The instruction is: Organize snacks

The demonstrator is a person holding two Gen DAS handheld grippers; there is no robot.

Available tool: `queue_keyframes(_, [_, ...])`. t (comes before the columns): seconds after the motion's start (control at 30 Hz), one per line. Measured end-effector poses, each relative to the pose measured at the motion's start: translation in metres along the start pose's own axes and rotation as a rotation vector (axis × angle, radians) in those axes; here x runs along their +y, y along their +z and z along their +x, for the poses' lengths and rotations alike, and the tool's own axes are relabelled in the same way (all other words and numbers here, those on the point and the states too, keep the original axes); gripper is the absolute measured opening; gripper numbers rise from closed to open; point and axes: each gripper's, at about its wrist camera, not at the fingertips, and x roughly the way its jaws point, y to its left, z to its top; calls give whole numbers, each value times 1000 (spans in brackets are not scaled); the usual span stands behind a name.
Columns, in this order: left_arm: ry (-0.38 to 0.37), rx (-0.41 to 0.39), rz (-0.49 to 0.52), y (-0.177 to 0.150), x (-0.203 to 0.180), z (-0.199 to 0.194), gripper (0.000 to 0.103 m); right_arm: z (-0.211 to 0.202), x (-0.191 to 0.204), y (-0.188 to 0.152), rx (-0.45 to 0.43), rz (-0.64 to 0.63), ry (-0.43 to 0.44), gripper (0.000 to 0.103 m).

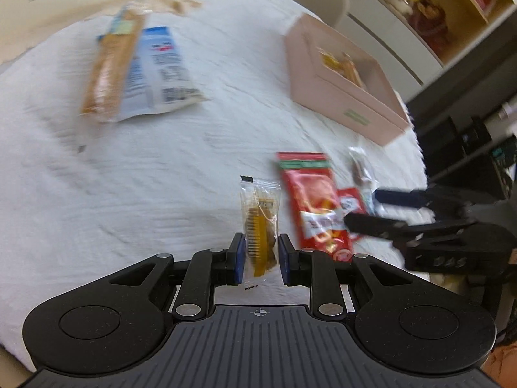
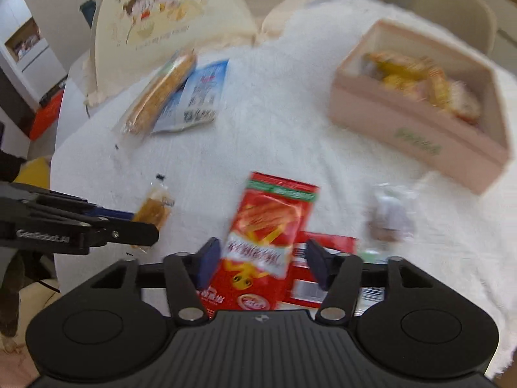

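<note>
My left gripper (image 1: 261, 260) straddles a small clear packet with an orange-brown snack (image 1: 260, 223); its pads sit close on both sides, and I cannot tell whether they touch it. My right gripper (image 2: 261, 266) is open around the lower end of a red snack bag (image 2: 269, 236), which lies on the white tablecloth. That red bag also shows in the left wrist view (image 1: 315, 203). The small packet also shows in the right wrist view (image 2: 154, 208). A pink box (image 2: 416, 132) holding several snacks stands at the far right.
A long bread-like snack (image 2: 161, 92) lies on a blue-white pouch (image 2: 200, 97) at the far left. A small dark wrapped sweet (image 2: 389, 216) and a red flat packet (image 2: 326, 258) lie near the red bag. Chairs (image 2: 168, 9) stand behind the table.
</note>
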Motion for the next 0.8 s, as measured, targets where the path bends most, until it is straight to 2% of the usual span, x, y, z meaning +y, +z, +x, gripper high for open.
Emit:
queue_keyframes(0.1, [-15, 19, 30, 0, -12, 5, 26, -17, -17, -7, -57, 24, -77, 72])
queue_keyframes(0.2, [-31, 48, 59, -3, -22, 11, 26, -19, -35, -12, -59, 61, -162, 72])
queue_keyframes(0.33, [-38, 75, 75, -8, -27, 17, 26, -8, -50, -13, -33, 120, -218, 72])
queue_keyframes(0.47, [-21, 80, 49, -11, -22, 20, 26, 10, -61, -7, -48, 187, -247, 72])
queue_keyframes(0.6, [-14, 75, 44, -10, -20, 18, 26, 40, -61, 8, -31, 169, -296, 71])
queue_keyframes(0.63, [-13, 73, 46, -10, -21, 17, 26, 48, -60, 12, -15, 151, -305, 64])
queue_keyframes(0.67, [-11, 71, 50, -10, -22, 16, 26, 52, -59, 13, -2, 136, -298, 50])
queue_keyframes(0.7, [-8, 70, 56, -10, -23, 14, 26, 51, -56, 15, 2, 130, -283, 43])
queue_keyframes(0.73, [-4, 67, 66, -10, -25, 13, 26, 46, -53, 15, 8, 117, -273, 38])
queue_keyframes(0.8, [2, 64, 81, -10, -30, 12, 26, 33, -45, 13, 0, 79, -255, 36])
